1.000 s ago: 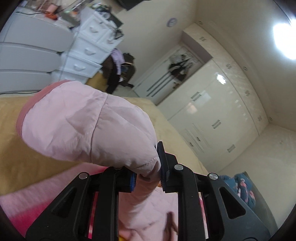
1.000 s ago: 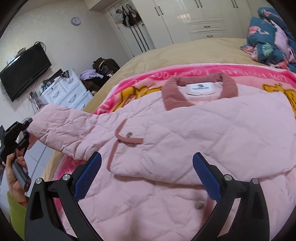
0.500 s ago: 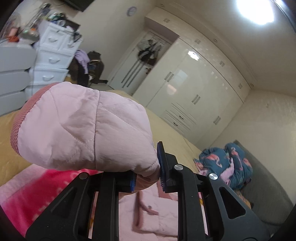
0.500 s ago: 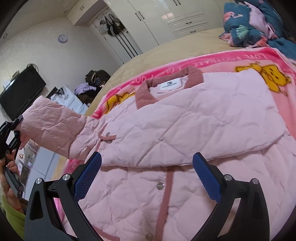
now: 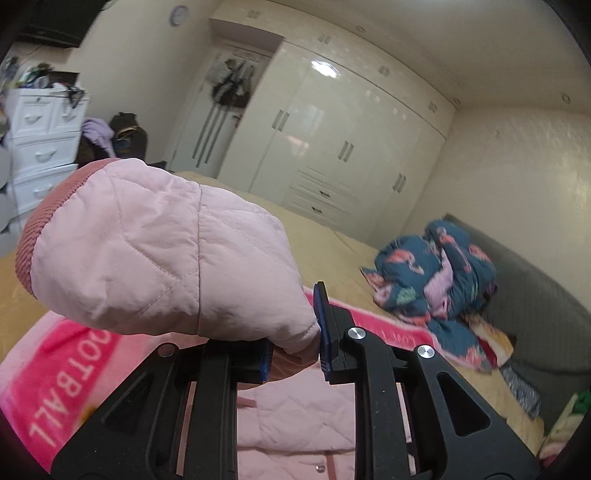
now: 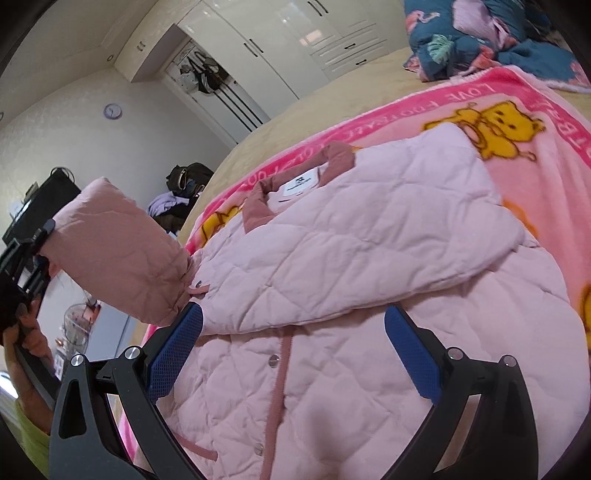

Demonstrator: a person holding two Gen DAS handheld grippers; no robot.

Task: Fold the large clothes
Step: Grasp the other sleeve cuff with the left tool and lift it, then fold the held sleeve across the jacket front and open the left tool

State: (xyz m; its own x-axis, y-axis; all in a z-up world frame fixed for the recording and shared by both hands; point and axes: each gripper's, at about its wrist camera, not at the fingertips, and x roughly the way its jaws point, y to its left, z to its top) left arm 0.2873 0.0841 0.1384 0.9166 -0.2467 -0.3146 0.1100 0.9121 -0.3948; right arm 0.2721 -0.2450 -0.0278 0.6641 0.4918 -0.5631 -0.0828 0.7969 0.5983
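1. Jacket (image 6: pixel 369 266): pink quilted, lies front-up on pink cartoon blanket (image 6: pixel 517 122) on the bed (image 6: pixel 295 110), collar (image 6: pixel 295 177) w/ white label toward far side, darker pink placket + snap buttons down the middle.
2. One side of jacket already folded across the chest; its edge runs just in front of my right fingers.
3. Left gripper (image 5: pixel 291 354): my jaws are clamped narrow on the sleeve (image 5: pixel 155 251), fabric pinched btwn the blue pads near the sleeve end.
4. Sleeve is lifted off the bed, bulges up + left of my left fingers; darker ribbed cuff (image 5: pixel 40 229) at its far left end.
5. In right wrist view same sleeve (image 6: pixel 118 254) hangs in the air at left, above jacket's edge, w/ left gripper (image 6: pixel 40 240) and a hand (image 6: pixel 26 354) on its handle; green sleeve at bottom left corner.
6. Right gripper (image 6: pixel 291 350): my jaws stand wide, nothing btwn the pads, hovering over jacket's lower front, abt over the placket. Can't tell if the tips touch the fabric.
7. Around: white wardrobe (image 5: pixel 351 147) along far wall, white drawer unit (image 5: pixel 40 144) at left w/ clutter on top, wall clock (image 5: pixel 178 14), dark bags + clothes on floor by drawers.
8. Bundle of blue flamingo-print fabric (image 5: pixel 436 266) sits on the bed past the blanket, well apart from jacket, next to a grey headboard (image 5: pixel 535 302).
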